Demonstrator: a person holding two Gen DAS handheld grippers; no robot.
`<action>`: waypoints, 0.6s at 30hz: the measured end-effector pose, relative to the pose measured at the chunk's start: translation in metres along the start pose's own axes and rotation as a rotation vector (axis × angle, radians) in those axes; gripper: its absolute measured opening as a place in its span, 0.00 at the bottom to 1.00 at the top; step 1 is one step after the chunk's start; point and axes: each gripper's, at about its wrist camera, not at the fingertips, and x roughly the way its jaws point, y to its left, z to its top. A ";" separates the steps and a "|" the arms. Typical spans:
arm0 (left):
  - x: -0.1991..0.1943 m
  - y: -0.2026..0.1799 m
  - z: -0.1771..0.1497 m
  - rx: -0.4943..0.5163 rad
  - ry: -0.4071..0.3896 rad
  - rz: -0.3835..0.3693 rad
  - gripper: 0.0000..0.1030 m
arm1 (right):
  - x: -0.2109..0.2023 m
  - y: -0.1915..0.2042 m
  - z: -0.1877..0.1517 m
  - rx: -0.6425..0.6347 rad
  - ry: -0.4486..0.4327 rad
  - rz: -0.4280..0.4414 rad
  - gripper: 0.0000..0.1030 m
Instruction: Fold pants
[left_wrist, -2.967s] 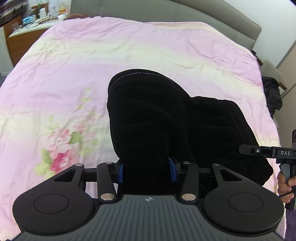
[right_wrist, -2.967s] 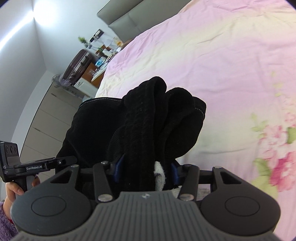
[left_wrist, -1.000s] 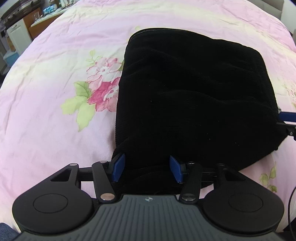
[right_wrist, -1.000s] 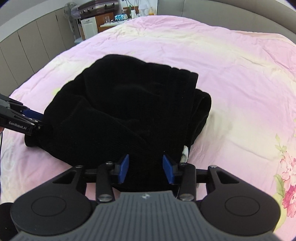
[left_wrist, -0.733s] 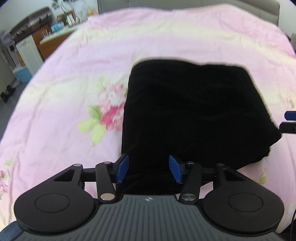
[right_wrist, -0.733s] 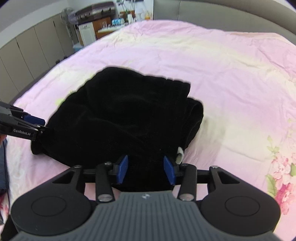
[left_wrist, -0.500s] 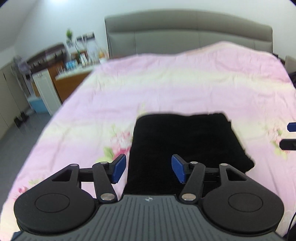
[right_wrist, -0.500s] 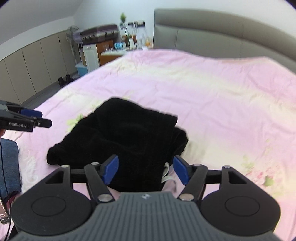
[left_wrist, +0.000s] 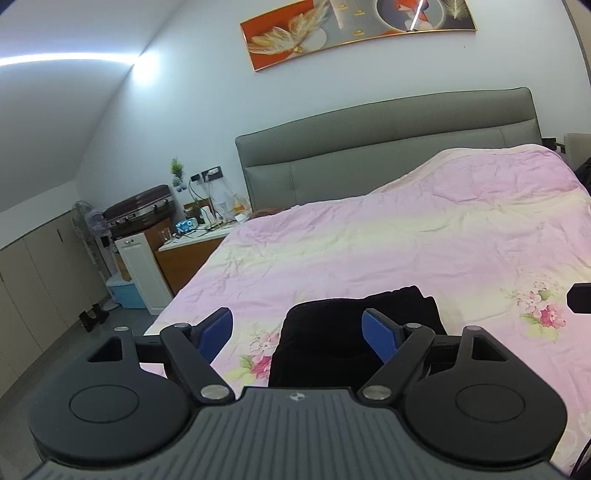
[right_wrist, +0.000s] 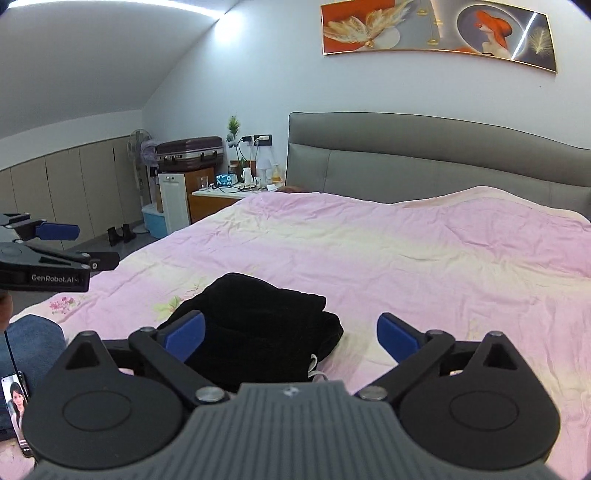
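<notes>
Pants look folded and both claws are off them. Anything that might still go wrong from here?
The black pants lie as a loose bundle near the bed's edge; it could slump open or slide off. A white drawstring pokes out and could snag. The left claw and right claw are opening, empty.

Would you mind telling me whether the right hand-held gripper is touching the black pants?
Apart. In the right wrist view the right hand-held gripper hangs with jaws opening, nothing between them, while the black pants lie folded on the pink bedspread beyond.

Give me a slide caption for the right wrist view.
Folded black pants lie on the pink bedspread, right gripper opening above them.
</notes>
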 end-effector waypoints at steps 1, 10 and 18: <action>-0.003 -0.001 -0.003 -0.010 0.003 0.009 0.91 | -0.004 0.003 -0.004 0.001 -0.001 0.000 0.95; 0.001 -0.001 -0.040 -0.056 0.098 0.046 0.91 | -0.001 0.013 -0.041 0.030 0.039 0.014 0.95; 0.015 -0.007 -0.068 -0.090 0.195 0.031 0.91 | 0.023 0.018 -0.067 0.005 0.109 -0.016 0.95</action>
